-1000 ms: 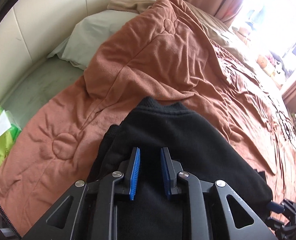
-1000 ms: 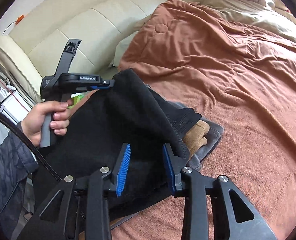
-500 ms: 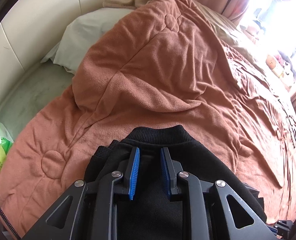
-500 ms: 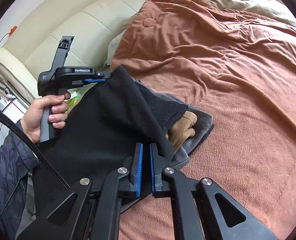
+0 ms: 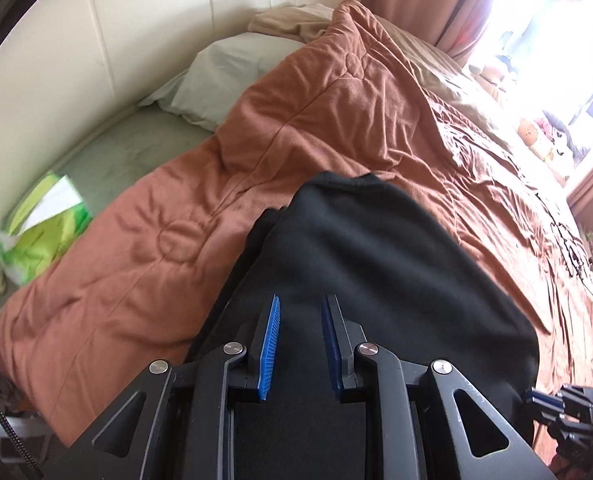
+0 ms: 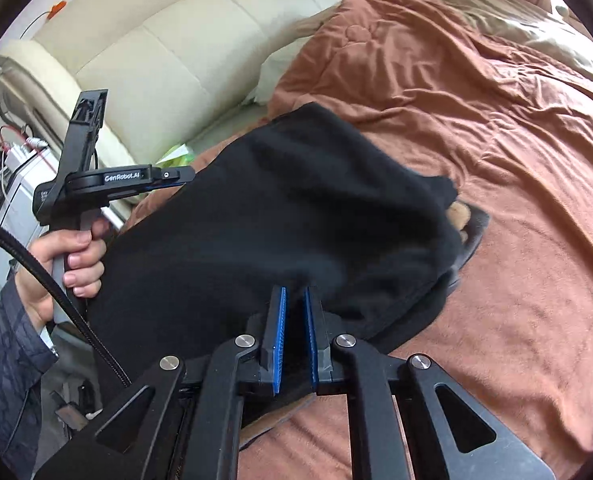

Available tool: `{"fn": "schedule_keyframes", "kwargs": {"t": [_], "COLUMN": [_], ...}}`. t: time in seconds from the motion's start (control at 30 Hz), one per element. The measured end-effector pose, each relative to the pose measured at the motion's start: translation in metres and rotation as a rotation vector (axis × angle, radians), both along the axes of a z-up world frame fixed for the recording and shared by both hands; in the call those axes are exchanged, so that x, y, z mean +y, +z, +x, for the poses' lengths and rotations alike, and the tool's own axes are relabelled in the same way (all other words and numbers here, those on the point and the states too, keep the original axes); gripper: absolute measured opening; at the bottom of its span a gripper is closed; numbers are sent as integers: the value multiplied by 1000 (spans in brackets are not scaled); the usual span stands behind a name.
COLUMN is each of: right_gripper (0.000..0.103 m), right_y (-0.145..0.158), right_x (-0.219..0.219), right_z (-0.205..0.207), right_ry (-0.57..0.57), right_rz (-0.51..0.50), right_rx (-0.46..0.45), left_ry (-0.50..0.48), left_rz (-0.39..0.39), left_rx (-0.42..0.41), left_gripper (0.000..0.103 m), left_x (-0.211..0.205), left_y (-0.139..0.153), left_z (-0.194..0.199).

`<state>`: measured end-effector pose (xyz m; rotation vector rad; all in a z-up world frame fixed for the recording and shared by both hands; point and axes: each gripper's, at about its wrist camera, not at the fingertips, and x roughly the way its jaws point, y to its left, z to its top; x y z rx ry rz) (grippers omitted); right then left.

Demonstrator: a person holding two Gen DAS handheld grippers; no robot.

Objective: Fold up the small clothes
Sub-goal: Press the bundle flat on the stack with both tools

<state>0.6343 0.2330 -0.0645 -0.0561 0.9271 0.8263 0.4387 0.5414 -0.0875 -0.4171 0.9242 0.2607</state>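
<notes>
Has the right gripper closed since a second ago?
Yes. The right gripper has shut on the black garment; its blue pads stood well apart over the brown blanket before.

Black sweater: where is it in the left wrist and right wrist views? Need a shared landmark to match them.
Left wrist: black sweater fills the lower centre, running under the left gripper.
Right wrist: it spans centre-left, from the left gripper to the right gripper.
Shared landmark: the rust-brown quilt beneath it.

Black fleece garment (image 6: 288,216) hangs stretched above the brown blanket (image 6: 516,160).
</notes>
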Motion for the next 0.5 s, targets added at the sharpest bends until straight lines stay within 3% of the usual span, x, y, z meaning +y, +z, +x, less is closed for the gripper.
{"fn": "schedule_keyframes", "kwargs": {"t": [0.1, 0.17, 0.5], "right_gripper": [22, 41, 42], "right_y": [5, 10, 19], "right_x": [8, 8, 12], "right_z": [-11, -21, -83], "right_ry": [21, 44, 158], "right_rz": [7, 20, -47], "right_rx": [-2, -7, -100], "left_ry": [20, 24, 16], "left_rz": [-13, -11, -12], "left_rx": [-6, -6, -57], "left_gripper": [23, 23, 23], "left_x": [1, -2, -18], "left_y": [-2, -5, -10], "left_z": [-32, -50, -132]}}
